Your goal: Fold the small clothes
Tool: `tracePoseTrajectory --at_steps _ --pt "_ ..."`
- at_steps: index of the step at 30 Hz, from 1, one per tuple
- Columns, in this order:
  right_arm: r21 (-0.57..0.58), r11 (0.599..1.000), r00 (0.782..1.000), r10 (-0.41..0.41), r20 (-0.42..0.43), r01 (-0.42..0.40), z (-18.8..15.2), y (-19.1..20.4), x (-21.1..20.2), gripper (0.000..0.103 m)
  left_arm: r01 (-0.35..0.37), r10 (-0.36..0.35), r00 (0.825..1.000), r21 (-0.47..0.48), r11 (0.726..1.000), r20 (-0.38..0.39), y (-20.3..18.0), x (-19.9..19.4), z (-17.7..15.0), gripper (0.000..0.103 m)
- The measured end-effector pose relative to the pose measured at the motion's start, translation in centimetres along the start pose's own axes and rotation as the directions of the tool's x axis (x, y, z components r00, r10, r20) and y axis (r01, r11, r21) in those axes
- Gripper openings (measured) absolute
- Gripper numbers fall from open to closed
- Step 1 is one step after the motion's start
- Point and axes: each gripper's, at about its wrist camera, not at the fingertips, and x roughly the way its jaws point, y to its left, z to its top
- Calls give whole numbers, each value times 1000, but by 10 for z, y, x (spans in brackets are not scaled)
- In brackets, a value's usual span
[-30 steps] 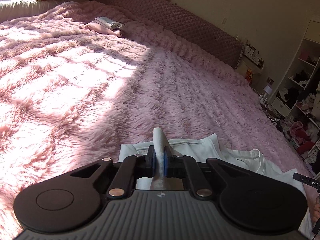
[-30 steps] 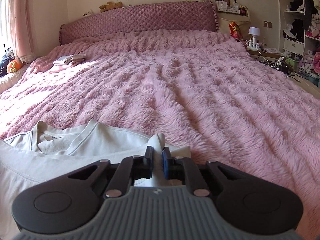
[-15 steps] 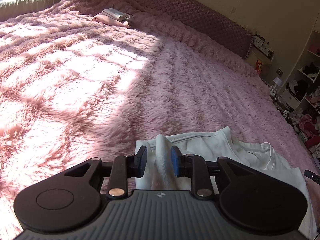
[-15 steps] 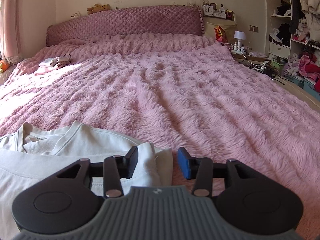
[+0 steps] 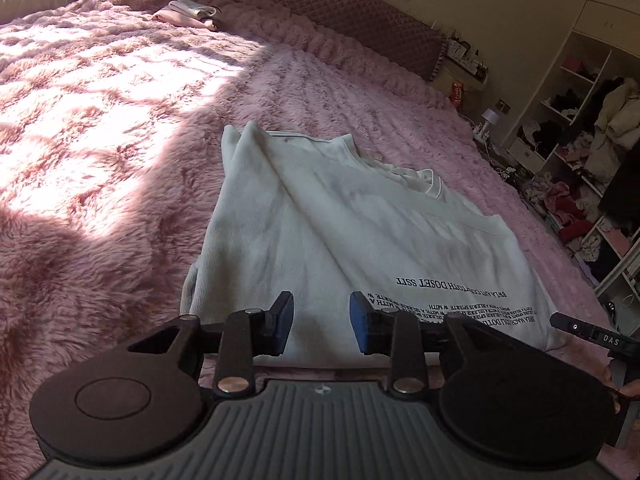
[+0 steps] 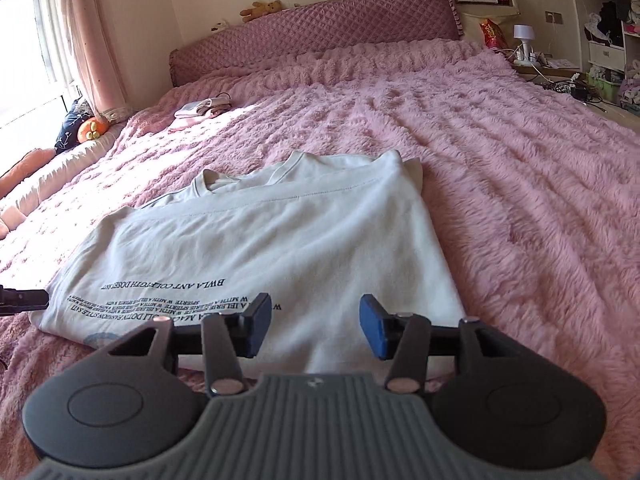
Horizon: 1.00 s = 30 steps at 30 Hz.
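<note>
A white T-shirt (image 5: 340, 232) (image 6: 280, 236) with black printed text lies folded on the pink fluffy bedspread (image 5: 100, 140) (image 6: 500, 140), collar at the far end. My left gripper (image 5: 321, 322) hovers over the shirt's near edge on its left side. Its jaws are opening and no cloth is between them. My right gripper (image 6: 314, 328) hovers over the near right part of the shirt, jaws also opening, nothing pinched. The tip of the other gripper shows at the edge of each view.
A small pile of folded clothes (image 5: 190, 14) (image 6: 202, 108) lies far up the bed near the quilted headboard (image 6: 312, 32). Shelves full of clothes (image 5: 576, 152) stand to the right of the bed. An orange plush toy (image 6: 92, 128) sits by the window.
Both grippers let go of the shirt's folded edges and drew back toward me. The shirt now lies flat in full view with its print showing.
</note>
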Motion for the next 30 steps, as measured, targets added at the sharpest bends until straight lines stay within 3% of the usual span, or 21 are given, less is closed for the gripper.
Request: tracePoseTrajectory --at_steps 2,4,16,18,20,25,30 --pt "24 997 996 -74 -47 75 -14 -9 9 46 -41 41 999 -20 999 -26 6 5 -3 38" --pt "46 996 996 -68 -63 71 -25 -20 14 43 -86 84 995 -44 995 -49 13 9 -9 38" --pt "31 994 991 -99 -87 102 -19 -18 15 46 -94 91 995 -77 993 -49 19 12 -18 38" --pt "45 992 988 -116 -103 121 -10 -12 16 51 -89 85 995 -86 992 -52 21 11 -18 38" --pt "67 991 987 -111 -114 119 0 -8 18 63 -86 81 995 -92 992 -62 22 12 -16 38" --pt "73 993 994 -89 -61 93 39 17 35 63 -85 75 994 -121 989 -82 24 14 -13 39" --pt "-106 988 992 -118 -34 114 80 67 83 63 -73 63 994 -115 991 -88 22 16 -12 47"
